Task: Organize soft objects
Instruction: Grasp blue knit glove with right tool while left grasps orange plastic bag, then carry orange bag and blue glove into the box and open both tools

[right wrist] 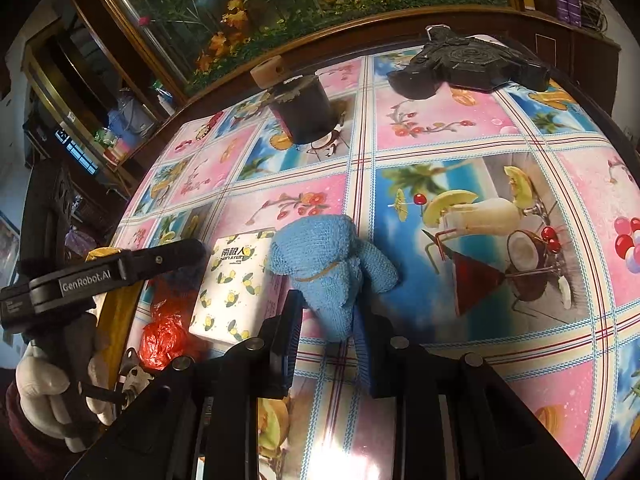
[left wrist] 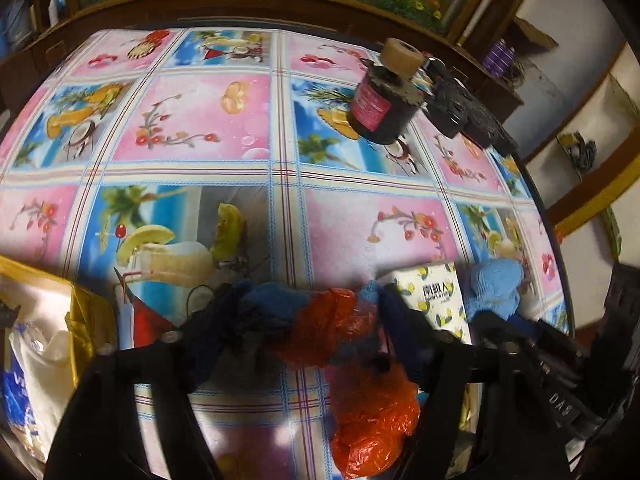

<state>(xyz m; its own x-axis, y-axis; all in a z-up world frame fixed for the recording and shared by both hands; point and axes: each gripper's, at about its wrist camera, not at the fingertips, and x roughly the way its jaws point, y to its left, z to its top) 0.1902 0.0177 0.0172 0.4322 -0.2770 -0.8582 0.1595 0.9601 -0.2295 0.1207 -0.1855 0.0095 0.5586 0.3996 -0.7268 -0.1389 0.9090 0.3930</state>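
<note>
Right tongs (right wrist: 326, 320) are clamped on the lower end of the blue cloth bundle (right wrist: 332, 264); its bulk juts forward past my tips and rests on the tablecloth (right wrist: 440, 128). Risk: I have only the tail, so a lift may let the heavy front sag and slide out, or loosen the band tied round it.

Left tongs (left wrist: 304, 316) stand partly open, with the red plastic bag (left wrist: 340, 320) and a dark blue cloth (left wrist: 268, 308) bunched between the fingers. I cannot tell whether the pads press on them. Risk: the bag is slick and crumpled; closing may catch one thin fold while the rest trails toward me and tears or slips. Two items in one bite may also part company mid-carry.

The tissue pack (right wrist: 232, 280) lies just left of the blue bundle, touching it, between my two tongs. Dragging either load sideways could shove it.
</note>
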